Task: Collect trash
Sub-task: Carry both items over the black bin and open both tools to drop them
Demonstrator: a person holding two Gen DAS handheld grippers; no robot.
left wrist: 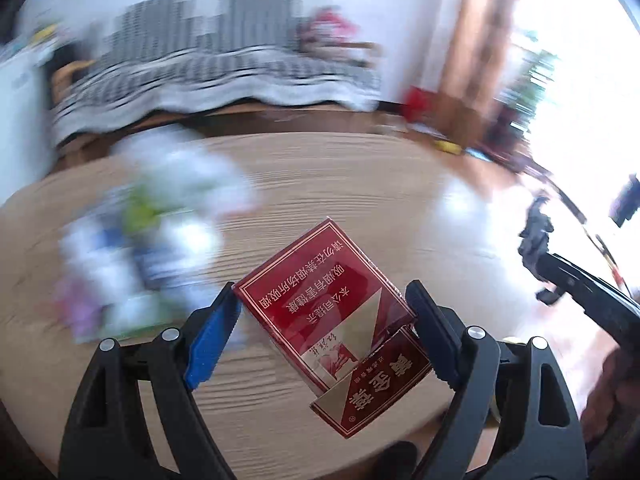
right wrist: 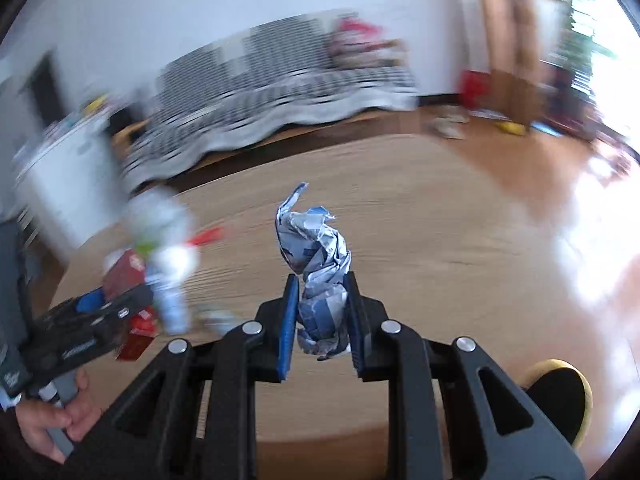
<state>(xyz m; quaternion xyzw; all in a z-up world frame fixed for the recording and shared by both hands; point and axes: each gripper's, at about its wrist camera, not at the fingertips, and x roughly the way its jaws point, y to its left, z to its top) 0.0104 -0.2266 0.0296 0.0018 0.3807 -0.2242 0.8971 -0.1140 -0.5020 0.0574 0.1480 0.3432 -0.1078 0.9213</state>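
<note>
Left tongs [left wrist: 324,320] clamped wide across a red, rectangular cardboard cigarette pack [left wrist: 320,300], flip lid hanging open toward 5 o'clock. Right tongs [right wrist: 322,312] pinched narrow on a crumpled wad of blue-and-white printed paper [right wrist: 316,268], most of the wad sticking out past the tips toward 12 o'clock. Both pieces of trash held clear above the round, pale wood-grain surface [left wrist: 360,192].

Risks, as judged from here: pack gripped by its side edges only, so could pivot or slide out under a quick swing; open lid could snag on a bin rim or tear further. Paper wad springy and held near its base, so could work loose or shed a scrap. Heavy blur across both views, suggesting fast movement, which would make either slip more likely. Also two tongs close together, with the right one visible at 3 o'clock in the left view, so a knock between them possible.

Containers: no bin or bag visible in either view. Blurred white and green packaging [left wrist: 160,220] resting on the surface at 9 o'clock, too smeared to identify; contents of the cigarette pack not visible.
</note>
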